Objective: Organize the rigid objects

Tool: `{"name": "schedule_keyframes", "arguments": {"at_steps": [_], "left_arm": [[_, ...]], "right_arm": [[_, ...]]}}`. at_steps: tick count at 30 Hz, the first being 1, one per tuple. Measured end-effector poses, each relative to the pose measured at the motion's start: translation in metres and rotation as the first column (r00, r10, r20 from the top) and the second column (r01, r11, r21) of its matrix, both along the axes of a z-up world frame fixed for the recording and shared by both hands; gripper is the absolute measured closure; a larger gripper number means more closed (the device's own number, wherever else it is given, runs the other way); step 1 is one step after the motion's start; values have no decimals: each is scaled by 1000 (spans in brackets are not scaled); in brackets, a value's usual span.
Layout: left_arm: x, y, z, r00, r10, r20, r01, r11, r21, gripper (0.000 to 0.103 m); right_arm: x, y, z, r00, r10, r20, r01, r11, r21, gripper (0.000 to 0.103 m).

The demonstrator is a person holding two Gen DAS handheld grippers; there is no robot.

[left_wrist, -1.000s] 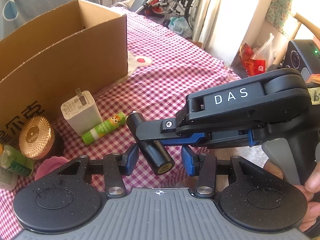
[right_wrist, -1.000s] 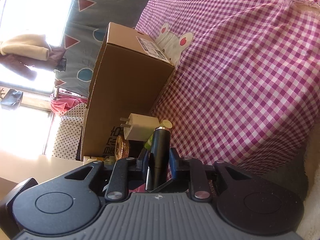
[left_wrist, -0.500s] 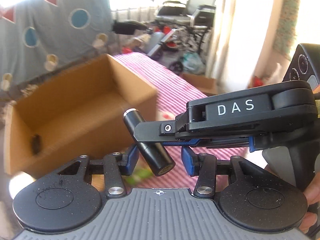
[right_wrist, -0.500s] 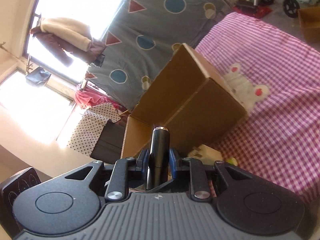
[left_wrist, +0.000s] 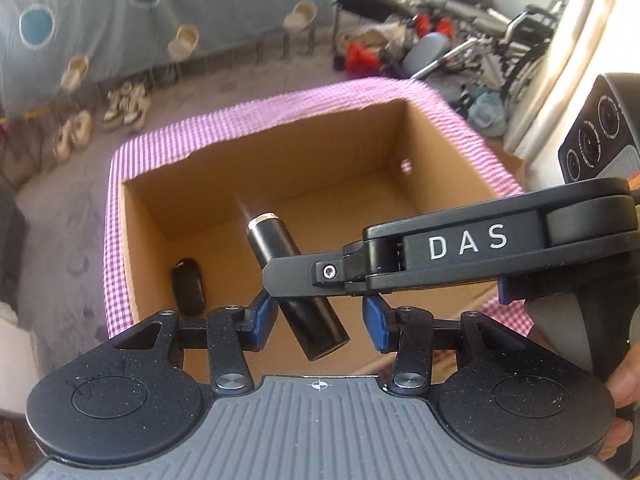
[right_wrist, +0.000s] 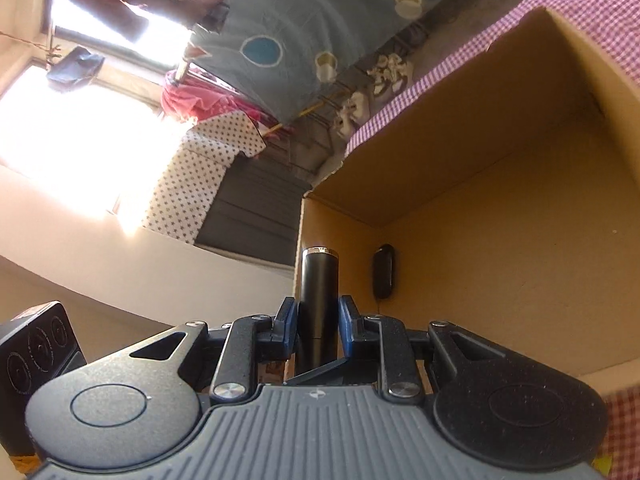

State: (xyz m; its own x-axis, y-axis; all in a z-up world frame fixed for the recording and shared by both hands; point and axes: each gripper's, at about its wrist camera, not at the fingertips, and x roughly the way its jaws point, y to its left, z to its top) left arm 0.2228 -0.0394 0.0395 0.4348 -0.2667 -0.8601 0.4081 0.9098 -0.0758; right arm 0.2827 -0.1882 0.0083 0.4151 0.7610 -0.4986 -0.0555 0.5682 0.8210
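Note:
My right gripper is shut on a black cylinder with a silver rim, its blue pads pressing both sides. In the left wrist view the right gripper reaches in from the right and holds the black cylinder tilted over the open cardboard box. My left gripper stands open just below it; the cylinder's lower end hangs between its pads, and the right pad is clear of it. A small black object lies on the box floor near the left wall, the same black object in the right wrist view.
The box stands on a pink checked tablecloth that ends just beyond the box's far and left sides. Past it is grey floor with several shoes, a blue spotted cloth, and a wheelchair at the far right. A hand holds the right gripper's handle.
Both grippers have risen and swung from above the small items on the table to above the open box. The cylinder has stayed in the right gripper; the charger, glue stick and gold lid have left view.

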Motion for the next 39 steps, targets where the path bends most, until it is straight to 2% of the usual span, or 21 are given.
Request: {"name": "schedule_keyframes", "arguments": {"at_steps": [1,3,5,6,7,13,17,18,26,34,39], "left_arm": [[10,2,-7,1000,9,-22,-9,1000,4,57],[21,12,-14,998,23,-61,-22,1000,19,57],[35,15,-23,994,41,-97,-38,999,38,57],[41,16,-28,992,52,-117,-47,998,45,57],[46,18,-33,989,62,-138,-55,997,49,57],[71,22,-54,971,113,-212,-96,991,88,57],[75,17,-58,972,130,-198,-104,985,138,57],[76,16,-58,974,132,-186,-105,984,147,57],[63,17,-48,974,150,-167,-124,980,156,54],[44,13,-19,979,172,-110,-160,980,116,51],[21,16,9,984,168,-63,-163,984,77,51]], "right_arm": [[0,0,0,1000,0,0,0,1000,0,79],[28,12,-17,996,21,-85,-22,1000,-11,79],[45,19,-29,990,34,-139,-36,999,-16,79],[45,19,-29,990,34,-139,-36,999,-16,79],[60,23,-42,981,35,-192,-41,999,-26,79],[82,33,-65,968,32,-250,-51,996,-70,79],[91,37,-75,955,11,-297,-30,998,-60,79],[93,38,-73,959,13,-283,-33,997,-66,79],[85,31,-77,950,-10,-313,-13,997,-71,76],[93,31,-70,951,-32,-308,9,997,-76,76],[67,5,-39,970,-34,-242,32,999,-8,76]]}}
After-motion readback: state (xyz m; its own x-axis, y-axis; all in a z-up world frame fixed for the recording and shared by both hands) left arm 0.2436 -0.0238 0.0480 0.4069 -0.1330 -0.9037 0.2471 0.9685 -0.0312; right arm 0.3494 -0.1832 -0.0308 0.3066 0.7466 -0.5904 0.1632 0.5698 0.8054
